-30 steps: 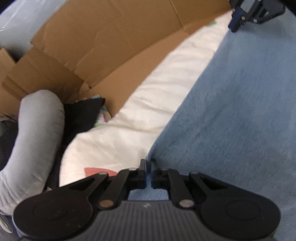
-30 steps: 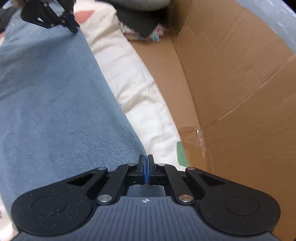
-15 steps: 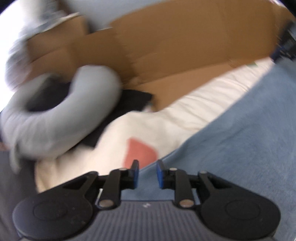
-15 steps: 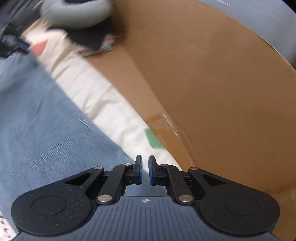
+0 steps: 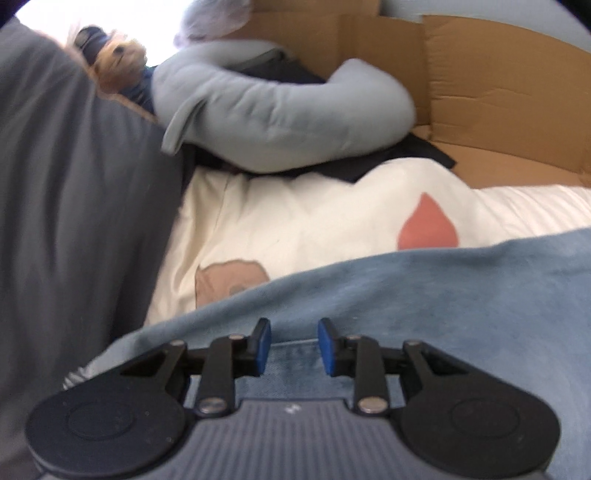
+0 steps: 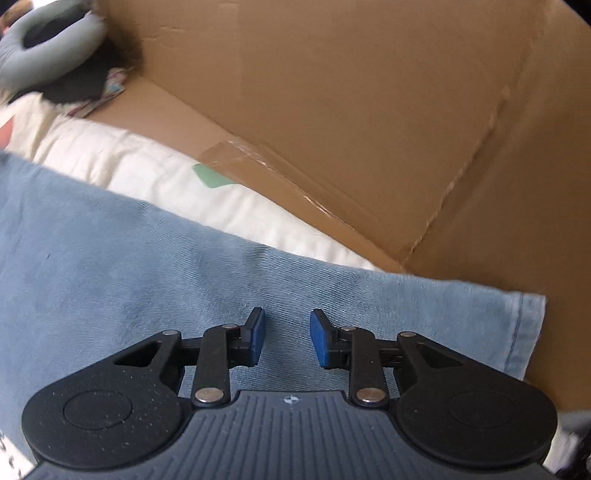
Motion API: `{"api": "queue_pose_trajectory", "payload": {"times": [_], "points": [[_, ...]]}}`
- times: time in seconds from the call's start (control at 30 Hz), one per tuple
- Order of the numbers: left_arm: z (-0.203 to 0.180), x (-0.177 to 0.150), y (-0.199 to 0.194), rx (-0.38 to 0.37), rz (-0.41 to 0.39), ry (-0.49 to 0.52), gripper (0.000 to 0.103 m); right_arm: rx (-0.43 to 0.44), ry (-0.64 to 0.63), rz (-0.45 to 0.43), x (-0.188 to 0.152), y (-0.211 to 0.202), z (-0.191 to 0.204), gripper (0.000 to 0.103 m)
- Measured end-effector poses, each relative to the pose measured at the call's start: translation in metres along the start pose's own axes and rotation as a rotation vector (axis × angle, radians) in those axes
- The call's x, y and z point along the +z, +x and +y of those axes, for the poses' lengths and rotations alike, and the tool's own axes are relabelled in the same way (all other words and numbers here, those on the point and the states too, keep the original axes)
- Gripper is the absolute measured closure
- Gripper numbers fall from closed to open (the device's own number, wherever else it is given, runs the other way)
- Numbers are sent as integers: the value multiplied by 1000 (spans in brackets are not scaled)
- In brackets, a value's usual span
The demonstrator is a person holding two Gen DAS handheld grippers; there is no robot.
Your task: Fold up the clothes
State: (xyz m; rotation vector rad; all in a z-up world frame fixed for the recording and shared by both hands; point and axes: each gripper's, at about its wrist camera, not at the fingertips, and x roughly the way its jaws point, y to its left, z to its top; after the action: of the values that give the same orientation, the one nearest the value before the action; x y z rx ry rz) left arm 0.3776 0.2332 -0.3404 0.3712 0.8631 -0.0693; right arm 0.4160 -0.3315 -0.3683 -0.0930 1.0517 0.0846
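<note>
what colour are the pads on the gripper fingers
Blue, on black fingers. It shows best in the right wrist view, against the light blue denim garment.

I see brown cardboard walls [image 6: 351, 122] rising at the far side, a cream sheet [image 5: 314, 225] below, bright window light [image 5: 110, 14] far left.

Cream sheet [image 5: 314, 229] w/ prints; blue garment [image 6: 129, 258] flat on it, grey pillow [image 5: 280, 122] at back.
</note>
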Motion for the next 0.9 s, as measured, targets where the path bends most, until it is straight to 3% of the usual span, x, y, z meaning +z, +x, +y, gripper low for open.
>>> {"api": "queue_pose_trajectory", "payload": {"times": [0.17,0.63,0.7,0.77,0.9], "points": [[4,3,17,5,1,-96,72,-9,92,-4,6,11,-9,70],[4,22,44,12,98,-162,71,-33,204,7,25,26,-16,70],[-3,26,39,48,105,-166,76,-40,225,3,31,28,-20,70],[-14,33,30,57,95,-145,91,-61,278,12,38,29,-27,71],[-26,44,6,-11,49,-154,85,-69,348,-24,38,7,-37,71]]}}
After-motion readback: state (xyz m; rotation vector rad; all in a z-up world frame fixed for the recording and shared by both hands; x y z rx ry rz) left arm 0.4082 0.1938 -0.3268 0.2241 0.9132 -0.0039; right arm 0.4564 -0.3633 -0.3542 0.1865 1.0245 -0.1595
